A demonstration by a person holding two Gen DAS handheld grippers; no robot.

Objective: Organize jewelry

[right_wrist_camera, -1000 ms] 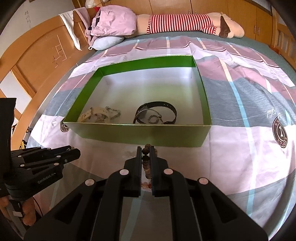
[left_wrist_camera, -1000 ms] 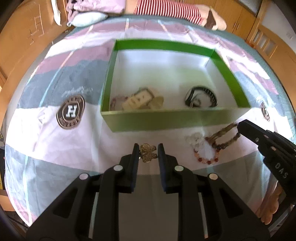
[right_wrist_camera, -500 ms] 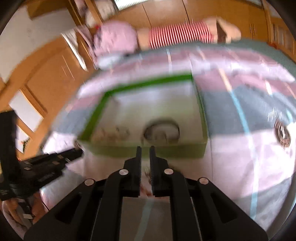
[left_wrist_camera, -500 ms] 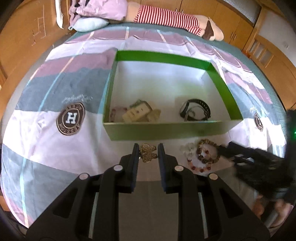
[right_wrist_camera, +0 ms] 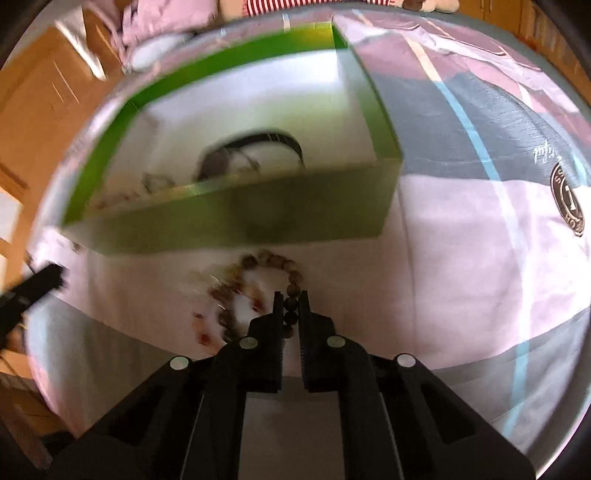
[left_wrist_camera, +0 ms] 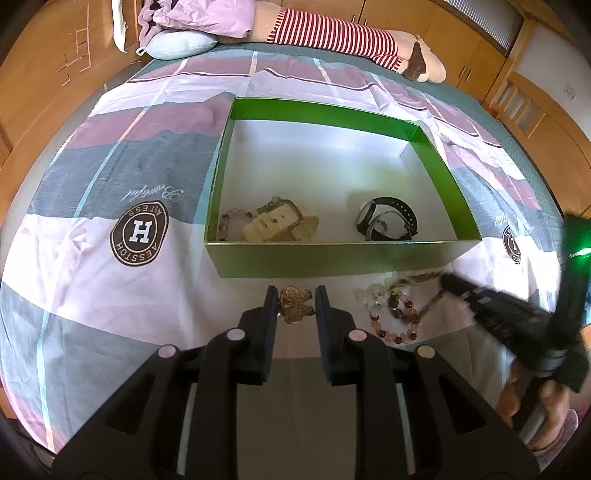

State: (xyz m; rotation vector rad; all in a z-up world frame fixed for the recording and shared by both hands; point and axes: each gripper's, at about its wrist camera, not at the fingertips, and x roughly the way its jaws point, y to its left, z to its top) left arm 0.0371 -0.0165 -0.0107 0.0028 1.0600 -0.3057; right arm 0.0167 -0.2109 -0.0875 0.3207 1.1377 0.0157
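Note:
My left gripper point(left_wrist_camera: 295, 291) is shut on a gold butterfly brooch point(left_wrist_camera: 295, 304), just above the bedsheet in front of the green box point(left_wrist_camera: 332, 254). The box holds a white watch point(left_wrist_camera: 280, 223), a black watch point(left_wrist_camera: 388, 221) and a pink bead bracelet point(left_wrist_camera: 231, 218). My right gripper point(right_wrist_camera: 291, 297) is down at the sheet, shut on a brown bead bracelet point(right_wrist_camera: 280, 262) whose loop lies toward the box wall point(right_wrist_camera: 258, 218). Beside it lie a red bead bracelet point(left_wrist_camera: 395, 325) and a clear bead bracelet point(left_wrist_camera: 373, 295). The right wrist view is motion-blurred.
The box sits on a bed with a pink, grey and white striped cover point(left_wrist_camera: 110, 295). A plush toy in a red-striped shirt point(left_wrist_camera: 332, 33) and a pillow point(left_wrist_camera: 177, 44) lie at the far end. Wooden furniture surrounds the bed. A hand point(left_wrist_camera: 532, 398) holds the right gripper.
The right gripper dropped toward the sheet and closed again on the brown bracelet, which now stretches out of the bead pile. The left gripper kept still with the brooch.

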